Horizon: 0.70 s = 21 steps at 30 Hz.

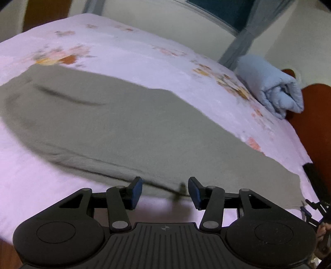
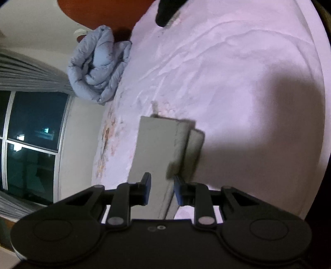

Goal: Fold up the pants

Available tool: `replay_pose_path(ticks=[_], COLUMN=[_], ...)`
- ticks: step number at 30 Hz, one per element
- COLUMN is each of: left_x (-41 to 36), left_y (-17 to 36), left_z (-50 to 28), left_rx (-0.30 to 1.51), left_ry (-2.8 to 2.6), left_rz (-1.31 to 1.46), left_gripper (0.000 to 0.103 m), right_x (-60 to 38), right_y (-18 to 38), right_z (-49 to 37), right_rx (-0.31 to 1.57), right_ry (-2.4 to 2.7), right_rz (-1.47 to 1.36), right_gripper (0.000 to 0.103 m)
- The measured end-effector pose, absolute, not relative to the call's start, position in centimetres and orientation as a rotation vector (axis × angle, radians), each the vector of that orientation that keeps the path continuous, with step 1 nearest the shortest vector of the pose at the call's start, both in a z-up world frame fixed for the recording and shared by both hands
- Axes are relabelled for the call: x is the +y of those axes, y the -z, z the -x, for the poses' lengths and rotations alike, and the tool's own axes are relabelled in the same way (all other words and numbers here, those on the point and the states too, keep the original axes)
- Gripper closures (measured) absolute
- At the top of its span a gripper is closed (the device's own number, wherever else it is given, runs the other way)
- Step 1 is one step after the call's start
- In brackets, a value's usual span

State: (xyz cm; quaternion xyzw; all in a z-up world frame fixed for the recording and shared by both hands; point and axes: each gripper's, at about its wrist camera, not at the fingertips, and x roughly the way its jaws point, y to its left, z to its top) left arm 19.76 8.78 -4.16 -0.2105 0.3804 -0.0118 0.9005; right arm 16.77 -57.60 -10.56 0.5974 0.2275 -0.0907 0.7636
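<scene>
Grey-green pants (image 1: pixel 128 128) lie spread flat across a lilac bed sheet (image 1: pixel 41 186) in the left wrist view. My left gripper (image 1: pixel 165 191) hovers at their near edge, open, with nothing pressed between its blue pads; a blurred dark bit of the hem sits near the right pad. In the right wrist view, a narrow folded stretch of the pants (image 2: pixel 157 149) runs away from me, ending in stacked cuffs (image 2: pixel 190 140). My right gripper (image 2: pixel 161 191) is shut on this stretch, which fills the gap between the pads.
A rolled pale blue blanket (image 1: pixel 275 91) (image 2: pixel 99 66) lies at the bed's far corner by the brown headboard (image 2: pixel 99 12). A dark object (image 2: pixel 165 12) rests near the headboard. A window (image 2: pixel 31 134) and curtain stand beyond the bed. A hand (image 1: pixel 322 229) shows at the right edge.
</scene>
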Motion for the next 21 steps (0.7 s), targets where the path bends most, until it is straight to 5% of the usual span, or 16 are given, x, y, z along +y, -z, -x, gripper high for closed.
replay_pose_path(ticks=[3,5,13,17,21], left_x=[9.9,10.5,9.8,9.9,11.1], left_y=[4.4,4.1,2.6,3.0,3.7], left_z=[-19.0,-19.5,-21.7,-21.7,-21.2], left_rx=[0.779,0.771,0.732,0.743,0.751], left_ry=[-0.008,-0.019,0.014,0.017,-0.017], left_rz=[0.43,0.435,0.409,0.413,0.414], left_gripper=[0.051,0.05,0.046,0.045,0.043], right_x=[-58.1,-58.4,-57.6,-58.6,-58.7], right_y=[10.9,10.8,8.8,10.6,10.1], right_z=[-17.9,-18.2,-16.7,-16.0,-14.2], right_rx=[0.504,0.517,0.487,0.516,0.463], right_ry=[0.193,0.193,0.142,0.163,0.204], right_rz=[-1.297,-1.278,-1.192,-1.267,-1.238], right_gripper=[0.088,0.103,0.103,0.088,0.051])
